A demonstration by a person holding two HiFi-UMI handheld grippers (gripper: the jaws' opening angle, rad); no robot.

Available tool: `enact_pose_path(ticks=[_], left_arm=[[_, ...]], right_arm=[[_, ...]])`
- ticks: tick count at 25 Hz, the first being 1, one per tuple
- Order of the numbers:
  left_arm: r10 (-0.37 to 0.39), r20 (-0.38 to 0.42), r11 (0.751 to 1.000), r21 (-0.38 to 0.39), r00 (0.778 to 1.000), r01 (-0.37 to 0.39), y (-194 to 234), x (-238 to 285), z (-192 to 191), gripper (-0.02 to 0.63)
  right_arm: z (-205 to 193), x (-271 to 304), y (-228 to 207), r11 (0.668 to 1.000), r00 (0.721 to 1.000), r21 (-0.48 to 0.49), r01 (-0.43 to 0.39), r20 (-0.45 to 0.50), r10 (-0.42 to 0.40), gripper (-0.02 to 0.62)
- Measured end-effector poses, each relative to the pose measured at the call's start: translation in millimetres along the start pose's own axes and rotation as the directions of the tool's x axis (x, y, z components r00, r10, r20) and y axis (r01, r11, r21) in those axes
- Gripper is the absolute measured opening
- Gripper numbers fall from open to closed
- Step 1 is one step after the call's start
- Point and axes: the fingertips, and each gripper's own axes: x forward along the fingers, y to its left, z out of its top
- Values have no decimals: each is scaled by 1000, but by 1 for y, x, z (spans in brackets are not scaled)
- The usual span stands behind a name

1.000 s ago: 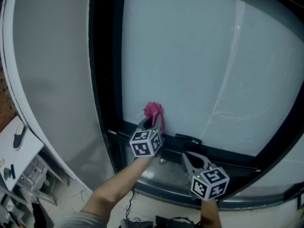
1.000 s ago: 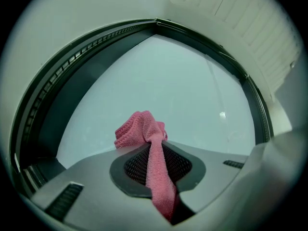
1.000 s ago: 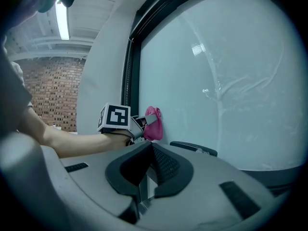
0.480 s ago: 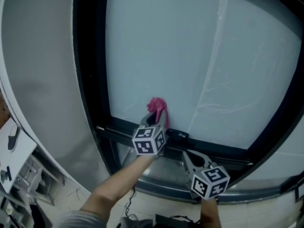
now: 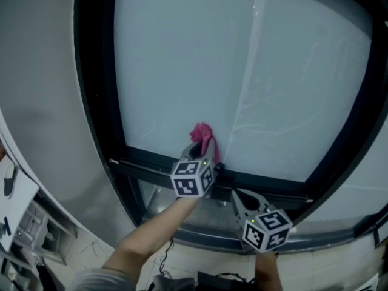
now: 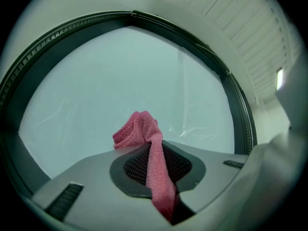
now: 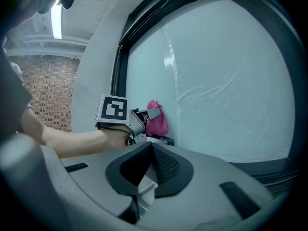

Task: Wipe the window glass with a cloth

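- where's the cloth?
- my left tool (image 5: 204, 147) pinches the pink cloth (image 5: 201, 133), held against the window glass (image 5: 182, 59) just above the lower frame bar (image 5: 267, 182).
- and your right?
- my right tool (image 5: 237, 194) is pressed together, empty, below that bar.

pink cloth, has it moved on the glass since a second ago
Yes. The pink cloth, held in the left gripper, has slid right along the bottom of the glass, away from the left frame upright and toward the vertical streak.
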Motion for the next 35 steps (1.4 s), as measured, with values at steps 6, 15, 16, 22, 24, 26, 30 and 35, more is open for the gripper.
enact_pose_path(ticks=[6, 15, 16, 22, 24, 26, 30, 35], left_arm=[[-41, -18, 999, -9, 999, 41, -29, 10, -16, 64], [-70, -28, 997, -21, 997, 70, -66, 22, -31, 64], [-73, -28, 997, -22, 997, 72, -69, 23, -32, 64], [-130, -54, 991, -37, 990, 128, -104, 32, -49, 64], [-146, -60, 989, -41, 987, 144, -116, 37, -55, 64], [-160, -63, 987, -43, 985, 158, -127, 42, -59, 64], [-191, -65, 981, -51, 980, 187, -152, 50, -68, 64], [-236, -74, 971, -63, 969, 232, -185, 62, -80, 64]], right_arm=[[-5, -17, -17, 999, 999, 12, 39, 0, -39, 3], [-10, -42, -42, 996, 997, 20, 83, 3, -83, 3], [-9, -44, -44, 996, 996, 19, 87, 4, -87, 3], [-11, -59, -58, 993, 994, 21, 112, 12, -112, 3], [-12, -66, -66, 991, 991, 25, 130, 13, -130, 3], [-15, -74, -75, 989, 989, 30, 148, 13, -148, 3], [-20, -92, -90, 981, 982, 42, 190, 10, -190, 3], [-27, -112, -111, 970, 972, 52, 236, -1, -237, 3]])
